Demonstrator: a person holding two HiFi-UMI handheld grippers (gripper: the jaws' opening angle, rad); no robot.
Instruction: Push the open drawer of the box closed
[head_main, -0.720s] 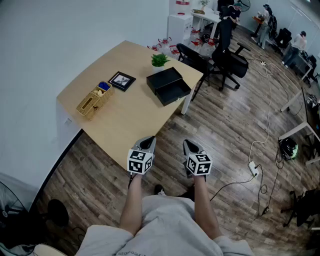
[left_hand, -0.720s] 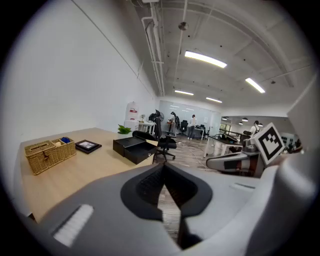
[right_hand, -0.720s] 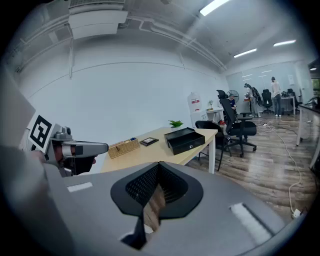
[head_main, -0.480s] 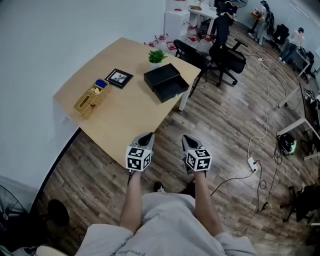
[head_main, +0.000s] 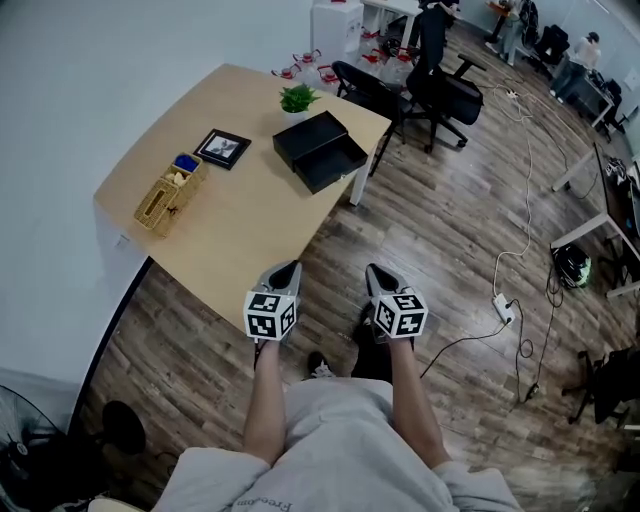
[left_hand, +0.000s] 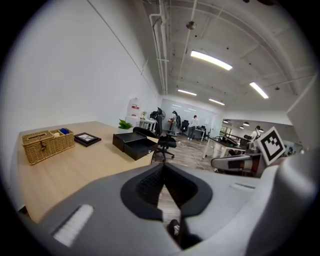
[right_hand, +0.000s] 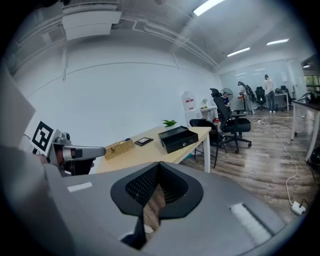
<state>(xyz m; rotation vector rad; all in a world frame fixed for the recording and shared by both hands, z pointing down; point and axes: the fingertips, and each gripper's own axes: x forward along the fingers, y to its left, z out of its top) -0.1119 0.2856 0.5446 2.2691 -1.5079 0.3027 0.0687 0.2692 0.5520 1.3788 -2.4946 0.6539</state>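
Head view: we are holding both forearms out in front of the body, roughly parallel, with the grippers side by side and level and their marker cubes facing up. The left gripper (head_main: 288, 268) is showing against the near edge of the bench (head_main: 240, 235). The right gripper (head_main: 375, 272) is showing over the wood floor (head_main: 440, 240), just beside the bench.

Left gripper view: the jaws are meeting at their tips, with nothing between them. They are pointing along the bench toward the box.

Right gripper view: the jaws are likewise together and empty, aiming past the bench corner.

The black box (head_main: 318, 148) is sitting at the far end of the bench, well apart from both grippers. Its drawer (head_main: 338, 168) is standing pulled out toward the bench's edge.

Neither gripper is touching anything.

Also on the bench:
- A small plant (head_main: 297, 97) is standing just behind the box.
- A picture frame (head_main: 222, 147) is lying to the left of the box.
- A wicker basket (head_main: 165, 196) is sitting further left, near the wall.

An office chair (head_main: 442, 92) is standing on the floor beyond the bench.
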